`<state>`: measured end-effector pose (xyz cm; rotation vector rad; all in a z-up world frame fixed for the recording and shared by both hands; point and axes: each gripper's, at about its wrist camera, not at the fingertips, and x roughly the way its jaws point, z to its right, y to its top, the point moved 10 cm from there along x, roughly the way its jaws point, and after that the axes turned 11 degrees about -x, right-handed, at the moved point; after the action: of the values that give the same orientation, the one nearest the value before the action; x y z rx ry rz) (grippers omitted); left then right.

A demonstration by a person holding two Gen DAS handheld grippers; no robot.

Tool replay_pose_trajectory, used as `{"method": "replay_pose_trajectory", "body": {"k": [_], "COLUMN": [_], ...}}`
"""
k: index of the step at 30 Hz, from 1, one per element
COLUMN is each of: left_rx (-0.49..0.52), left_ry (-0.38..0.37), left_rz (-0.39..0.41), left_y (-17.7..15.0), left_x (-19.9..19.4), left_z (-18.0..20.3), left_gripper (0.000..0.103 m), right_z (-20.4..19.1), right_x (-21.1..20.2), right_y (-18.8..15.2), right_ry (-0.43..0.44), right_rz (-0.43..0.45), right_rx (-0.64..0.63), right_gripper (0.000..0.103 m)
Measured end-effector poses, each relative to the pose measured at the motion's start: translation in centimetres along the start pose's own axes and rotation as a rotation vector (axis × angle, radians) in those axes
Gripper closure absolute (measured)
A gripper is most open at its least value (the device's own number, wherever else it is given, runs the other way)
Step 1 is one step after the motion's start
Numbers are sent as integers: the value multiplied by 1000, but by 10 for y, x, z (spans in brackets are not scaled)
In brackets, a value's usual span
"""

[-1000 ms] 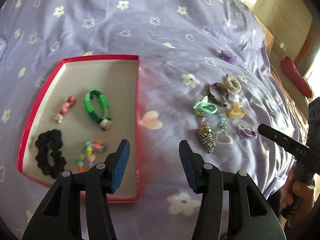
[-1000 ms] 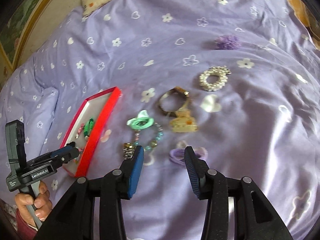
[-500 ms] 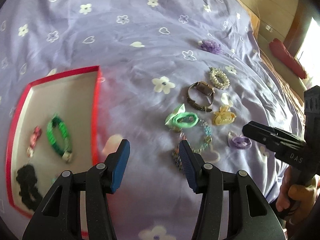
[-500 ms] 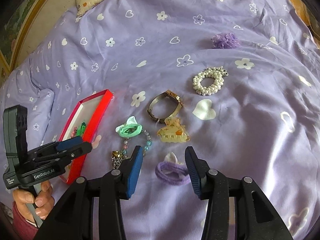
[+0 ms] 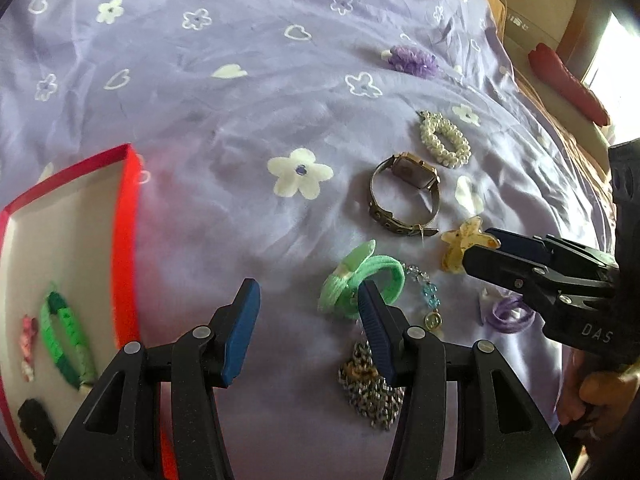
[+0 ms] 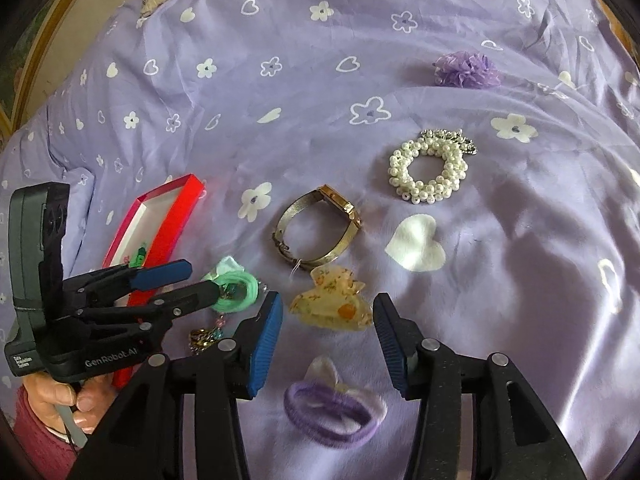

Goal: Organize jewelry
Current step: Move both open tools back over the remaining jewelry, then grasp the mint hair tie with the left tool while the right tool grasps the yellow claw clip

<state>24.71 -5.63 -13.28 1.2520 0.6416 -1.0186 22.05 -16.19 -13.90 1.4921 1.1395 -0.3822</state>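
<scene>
Two grippers over lilac bedspread [image 6: 320,80]. Red tray [image 5: 124,240] at left, holding green bracelet [image 5: 66,332]. Right of tray: watch [image 6: 316,228], pearl scrunchie [image 6: 430,172], yellow claw clip [image 6: 328,306]. Left gripper [image 5: 308,332] agape by mint scrunchie [image 5: 360,284]. Right gripper [image 6: 326,344], jaws just widening, straddles clip, nothing clasped.

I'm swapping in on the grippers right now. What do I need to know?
Left gripper: open, empty, nearing the green hair tie.
Right gripper: jaws just opened wider, empty, facing the yellow claw clip.
Done: green bracelet, pink piece and black scrunchie lie in the red box.
Left on the bedspread: hair tie, clip, watch, pearl bracelet, purple hair tie, purple flower, beaded chain.
</scene>
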Motion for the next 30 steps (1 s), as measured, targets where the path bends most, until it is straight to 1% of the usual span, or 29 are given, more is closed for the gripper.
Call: {"method": "replay_pose_trajectory", "body": {"k": [1, 3, 4, 5, 6, 9, 12, 20, 30], "left_rx": [-2, 0, 6, 12, 18, 45, 28, -56, -179], "left_ry": [-10, -25, -38, -51, -66, -53, -57, -66, -68], "left_rz": [-4, -9, -13, -13, -15, 7, 22, 80, 124], "left_y": [0, 1, 1, 0, -1, -3, -3, -8, -29], "left_x": [3, 7, 9, 9, 8, 4, -5, -43, -81], "left_z": [1, 3, 6, 9, 11, 15, 12, -9, -46], "left_gripper": [54, 64, 74, 85, 87, 88, 90, 90, 90], "right_z": [2, 3, 3, 2, 1, 0, 0, -19, -63], "right_x": [2, 4, 4, 2, 1, -2, -6, -24, -23], "right_y": [0, 0, 1, 1, 2, 3, 3, 8, 5], "right_ry": [1, 13, 16, 19, 14, 15, 22, 53, 108], "right_rz": [-4, -2, 3, 11, 12, 19, 31, 66, 58], "right_rx": [4, 14, 12, 7, 5, 4, 17, 4, -41], "right_gripper": [56, 59, 65, 65, 65, 65, 65, 65, 65]}}
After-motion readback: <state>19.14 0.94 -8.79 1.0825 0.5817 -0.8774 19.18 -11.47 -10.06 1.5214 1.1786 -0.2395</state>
